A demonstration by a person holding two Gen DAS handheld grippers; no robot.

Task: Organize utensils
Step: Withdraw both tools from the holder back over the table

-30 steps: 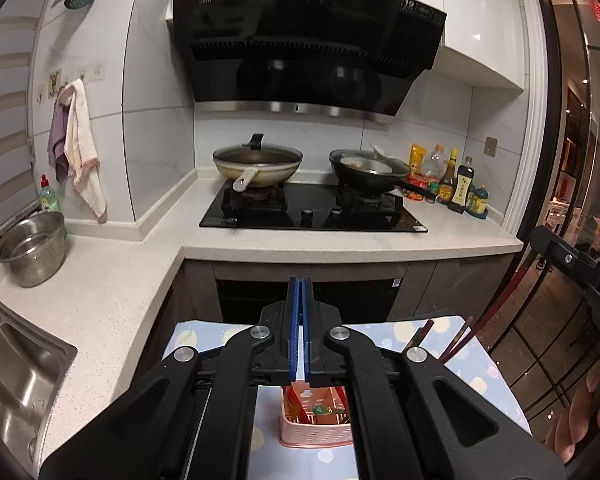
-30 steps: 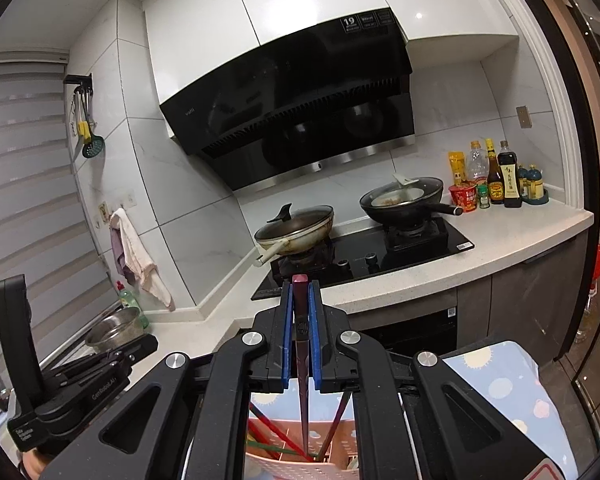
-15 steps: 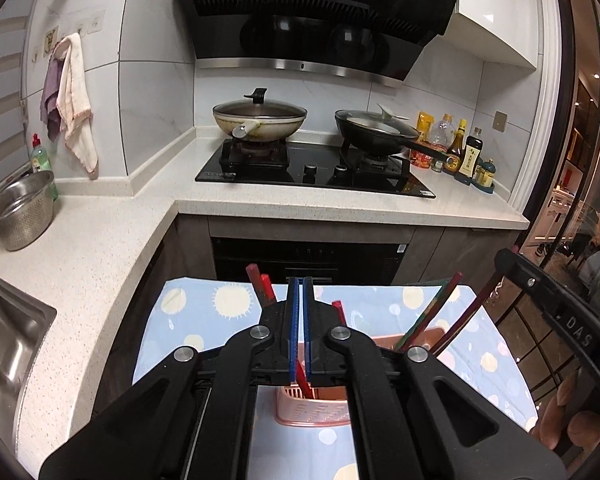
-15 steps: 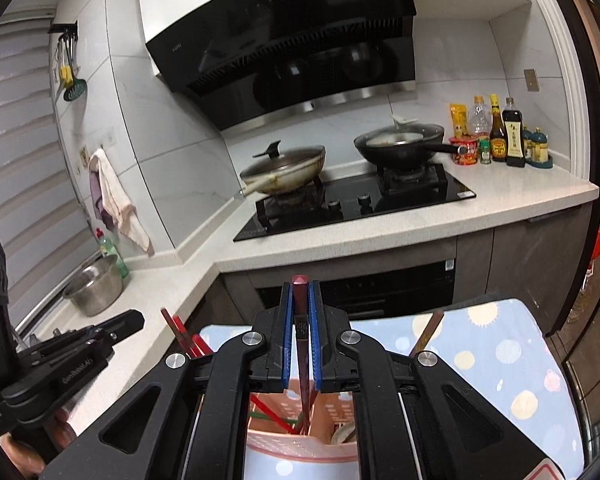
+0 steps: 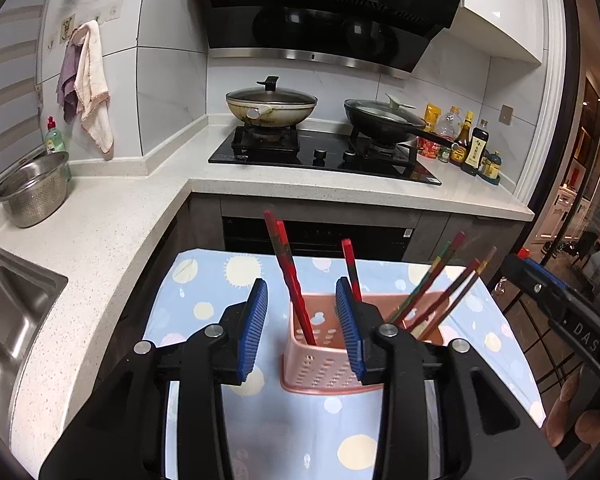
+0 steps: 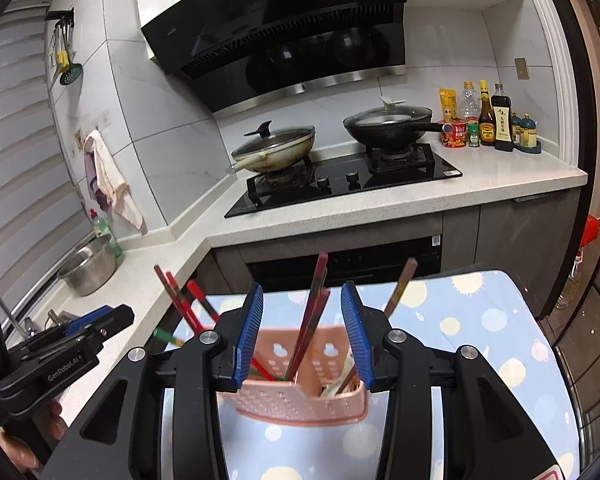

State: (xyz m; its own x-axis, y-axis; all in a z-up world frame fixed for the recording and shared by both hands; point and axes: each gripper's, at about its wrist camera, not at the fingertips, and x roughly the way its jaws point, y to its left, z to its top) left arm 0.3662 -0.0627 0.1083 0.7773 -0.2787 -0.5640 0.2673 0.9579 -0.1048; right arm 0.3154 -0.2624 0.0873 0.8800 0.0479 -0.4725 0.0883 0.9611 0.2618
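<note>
A pink perforated utensil basket (image 5: pixel 320 364) stands on a blue spotted cloth (image 5: pixel 204 304); it also shows in the right wrist view (image 6: pixel 300 400). Several red and brown chopsticks (image 5: pixel 290 276) stand in it, leaning left and right, and also show in the right wrist view (image 6: pixel 314 312). My left gripper (image 5: pixel 302 320) is open and empty just above the basket's left part. My right gripper (image 6: pixel 302 332) is open and empty above the basket, with chopsticks standing between its jaws, untouched. The other gripper shows at the edge of each view.
A white counter (image 5: pixel 100 240) runs left and behind. It holds a sink (image 5: pixel 8 320), a steel colander (image 5: pixel 34 188), a hob with two lidded pans (image 5: pixel 272 106) and sauce bottles (image 5: pixel 468 144). The cloth's right edge drops to the floor (image 5: pixel 540 320).
Both grippers were shut and have opened. The right one let go of a dark red chopstick, which now stands in the basket. Both views have tilted down toward the basket.
</note>
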